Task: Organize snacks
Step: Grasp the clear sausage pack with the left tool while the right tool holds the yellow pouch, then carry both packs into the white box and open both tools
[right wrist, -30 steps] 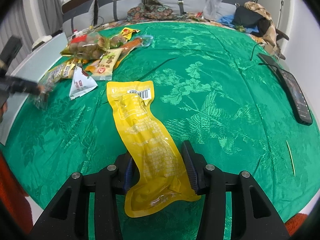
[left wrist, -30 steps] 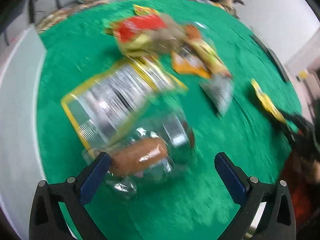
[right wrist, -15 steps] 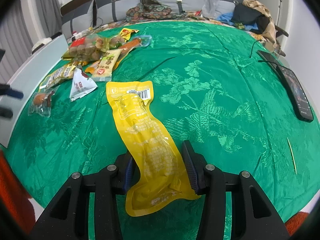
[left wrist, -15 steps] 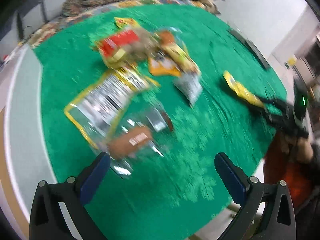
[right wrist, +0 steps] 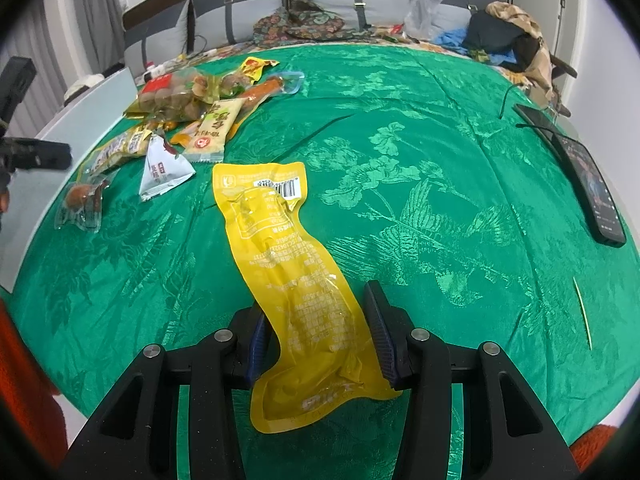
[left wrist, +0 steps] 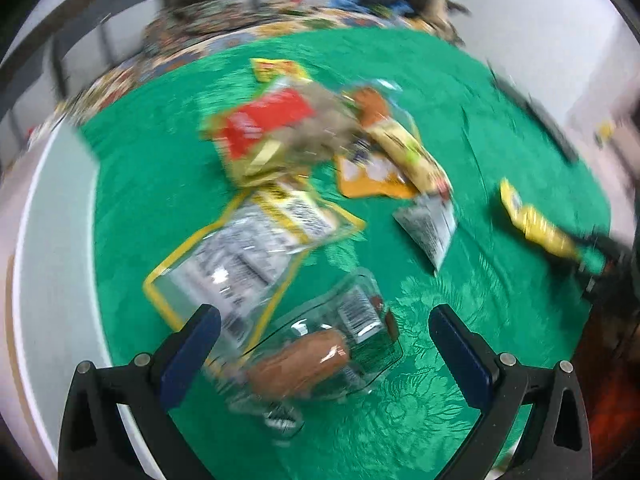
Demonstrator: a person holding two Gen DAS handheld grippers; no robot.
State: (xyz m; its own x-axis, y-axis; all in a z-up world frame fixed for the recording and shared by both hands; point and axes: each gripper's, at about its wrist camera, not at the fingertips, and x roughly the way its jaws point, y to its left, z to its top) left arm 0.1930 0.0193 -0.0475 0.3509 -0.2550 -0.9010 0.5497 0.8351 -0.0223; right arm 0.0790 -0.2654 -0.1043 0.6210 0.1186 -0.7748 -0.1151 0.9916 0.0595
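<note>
I'm gripping the long yellow foil snack pouch (right wrist: 280, 264) by its near end in my right gripper (right wrist: 316, 334), its far end trailing over the green brocade tablecloth (right wrist: 440, 184). I'm hanging my left gripper (left wrist: 320, 334), jaws spread wide and empty, over the clear-wrapped brown sausage pack (left wrist: 316, 354); that slick film risks squirting sideways as they close.

Setting: domestic room, most likely a living or dining area of a home. Evidence, right wrist view: round table under a green floral damask cloth (right wrist: 420, 128) fills the frame centre. Grey cushioned sofa back (right wrist: 344, 0) runs across the top. Patterned fabric bundle (right wrist: 308, 24) at top centre, heap of clothes (right wrist: 508, 36) at upper right, curtain (right wrist: 92, 20) at upper left. Phone (right wrist: 592, 188) lies at the right edge of the table.
</note>
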